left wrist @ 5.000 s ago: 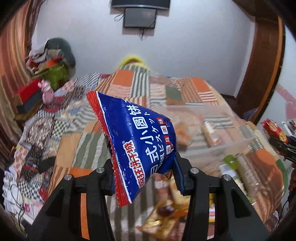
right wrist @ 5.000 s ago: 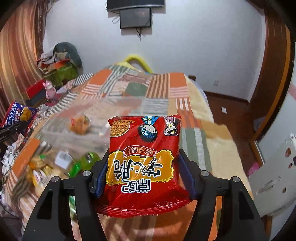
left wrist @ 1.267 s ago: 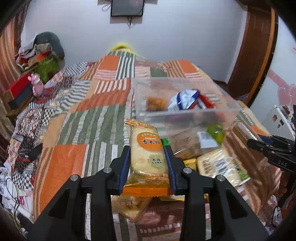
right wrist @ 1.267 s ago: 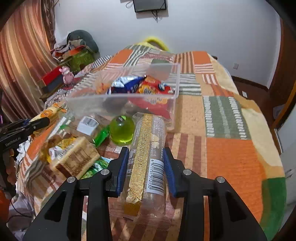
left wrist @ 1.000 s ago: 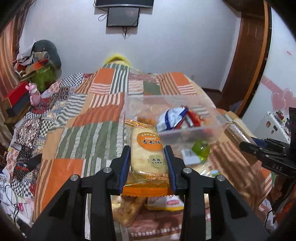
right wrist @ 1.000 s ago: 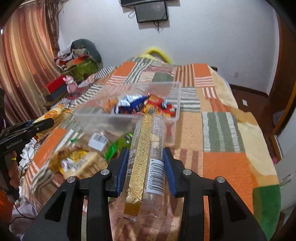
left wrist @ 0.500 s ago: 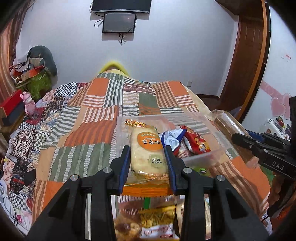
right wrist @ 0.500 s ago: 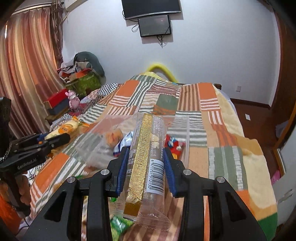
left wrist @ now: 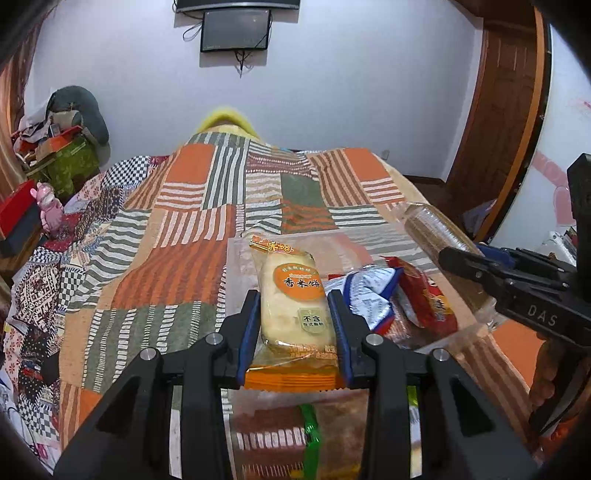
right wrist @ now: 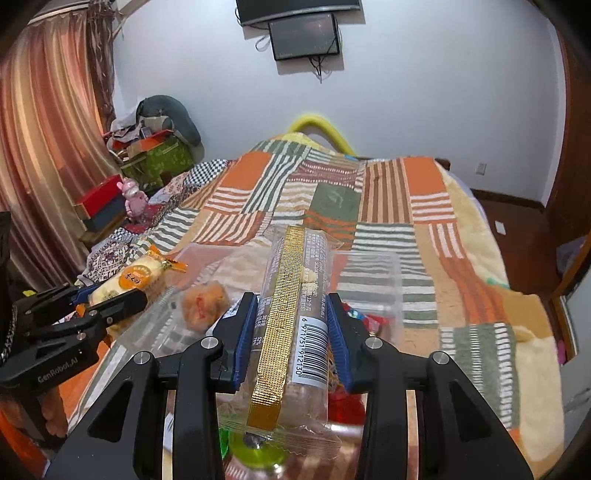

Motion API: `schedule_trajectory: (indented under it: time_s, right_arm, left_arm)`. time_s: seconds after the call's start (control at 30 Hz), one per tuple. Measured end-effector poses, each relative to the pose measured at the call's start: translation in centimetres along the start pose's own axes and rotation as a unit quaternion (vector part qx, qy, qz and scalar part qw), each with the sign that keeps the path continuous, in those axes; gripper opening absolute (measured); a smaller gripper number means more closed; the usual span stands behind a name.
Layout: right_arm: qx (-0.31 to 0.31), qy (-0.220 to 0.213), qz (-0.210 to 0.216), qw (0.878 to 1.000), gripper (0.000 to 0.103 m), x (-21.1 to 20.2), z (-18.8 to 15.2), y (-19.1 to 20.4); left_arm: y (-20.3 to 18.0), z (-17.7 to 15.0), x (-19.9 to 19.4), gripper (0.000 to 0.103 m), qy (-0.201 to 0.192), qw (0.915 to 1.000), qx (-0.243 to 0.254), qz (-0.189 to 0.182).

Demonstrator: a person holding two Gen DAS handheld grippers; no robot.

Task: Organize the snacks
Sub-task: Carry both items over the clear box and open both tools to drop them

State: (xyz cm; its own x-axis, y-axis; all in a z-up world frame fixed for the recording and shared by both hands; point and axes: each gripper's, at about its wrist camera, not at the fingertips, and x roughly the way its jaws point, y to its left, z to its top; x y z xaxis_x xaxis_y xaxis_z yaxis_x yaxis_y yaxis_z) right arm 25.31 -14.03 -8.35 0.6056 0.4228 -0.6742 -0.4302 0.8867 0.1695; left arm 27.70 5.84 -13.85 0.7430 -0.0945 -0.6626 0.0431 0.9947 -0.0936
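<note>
1. The left hand-held gripper [left wrist: 295, 314] is clamped across a rice cracker pack [left wrist: 293, 299]: light, brittle, best held mid-body.
2. The right hand-held gripper [right wrist: 291, 321] is clamped on a slippery biscuit sleeve [right wrist: 295, 306].
3. The clear bin [right wrist: 384, 280] lies just ahead, below both.

A bed covered by a patchwork quilt [right wrist: 369, 206] of orange, green and striped squares fills the room, its yellow headboard [right wrist: 317, 127] against a plain white wall [left wrist: 351, 74] bearing a small dark screen [right wrist: 303, 35]. Reddish striped curtains [right wrist: 48, 140] hang at the left beside a heap of boxes and clothes [right wrist: 155, 136]. A dark wooden door frame [left wrist: 509, 122] stands at the right.
</note>
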Motion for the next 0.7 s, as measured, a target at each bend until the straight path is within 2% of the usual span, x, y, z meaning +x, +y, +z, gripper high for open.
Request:
schedule_trajectory:
  time_s: [0.23, 0.4, 0.57, 0.7]
  right_arm:
    - [-0.011, 0.027, -0.003, 1.0, 0.035, 2.1, -0.4, 0.4]
    - [-0.013, 0.017, -0.005, 1.0, 0.035, 0.9, -0.2, 0.3]
    - [-0.019, 0.016, 0.004, 1.0, 0.036, -0.8, -0.4, 0.3]
    - [-0.028, 0.01, 0.005, 1.0, 0.041, -2.4, -0.7, 0.7]
  left_arm:
    - [0.2, 0.0, 1.9, 0.036, 0.016, 0.9999, 0.002, -0.001]
    - [0.2, -0.3, 2.3, 0.037, 0.027, 0.9996, 0.003, 0.001]
    - [0.3, -0.5, 0.8, 0.04, 0.024, 0.9997, 0.002, -0.005]
    - [0.2, -0.9, -1.5, 0.045, 0.015, 0.9998, 0.008, -0.009]
